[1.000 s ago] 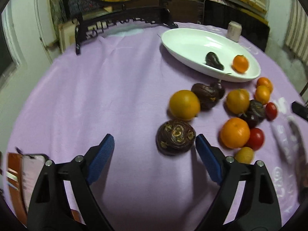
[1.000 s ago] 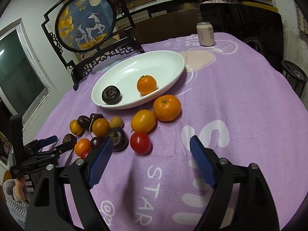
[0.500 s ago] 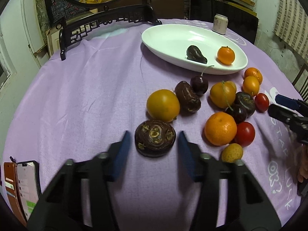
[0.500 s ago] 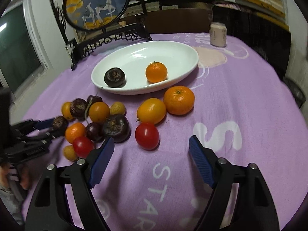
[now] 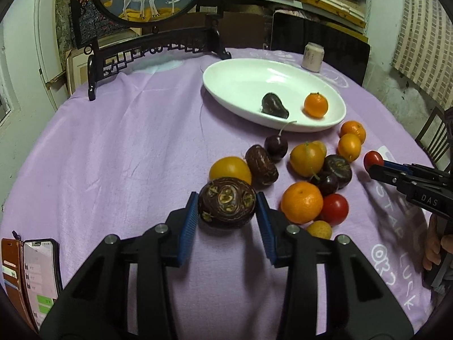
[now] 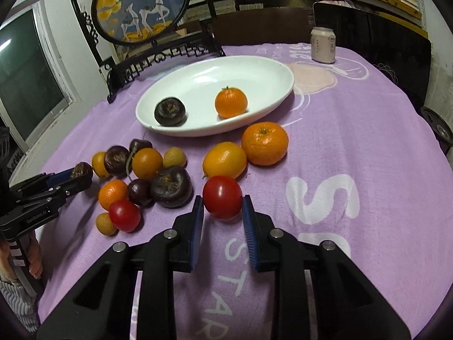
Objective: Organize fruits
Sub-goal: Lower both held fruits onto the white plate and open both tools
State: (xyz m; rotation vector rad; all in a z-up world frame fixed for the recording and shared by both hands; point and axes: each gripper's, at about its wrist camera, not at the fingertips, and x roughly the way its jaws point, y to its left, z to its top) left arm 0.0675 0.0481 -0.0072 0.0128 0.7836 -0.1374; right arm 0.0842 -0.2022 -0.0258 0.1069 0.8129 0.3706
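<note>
A purple tablecloth [image 5: 119, 153] covered the round table; at its far side stood a dark carved screen stand [image 6: 158, 53] with a round deer picture, and a pale drink can [image 6: 323, 44] sat beyond the plate; a white oval plate [image 6: 254, 73] lay toward the back, holding a dark wrinkled fruit [image 6: 170, 111] and a small tangerine [image 6: 231, 103], apart from each other; a phone in a brown case [image 5: 39, 277] lay at the near left edge of the cloth in the left wrist view.

In front of the plate the loose fruits were scattered on the cloth: a large tangerine [image 6: 265, 143] touched a yellow-orange fruit [image 6: 224, 159]; to the left lay a cluster of dark plums, small oranges, a second red tomato [image 6: 124, 215] and a small yellow fruit [image 6: 105, 223], most of them touching.

The left gripper [image 5: 226, 212] was clenched on a dark brown passion fruit [image 5: 227, 203]; the fruit sat between the blue pads near their tips, both pads pressing its sides, with an orange-yellow fruit [image 5: 230, 168] just behind it; whether it was raised off the cloth could not be told.

The right gripper [image 6: 222, 209] was closed around a red tomato [image 6: 222, 197]; the tomato sat at the very tips of the fingers, the blue pads against its left and right sides, most of it projecting forward beyond them.
</note>
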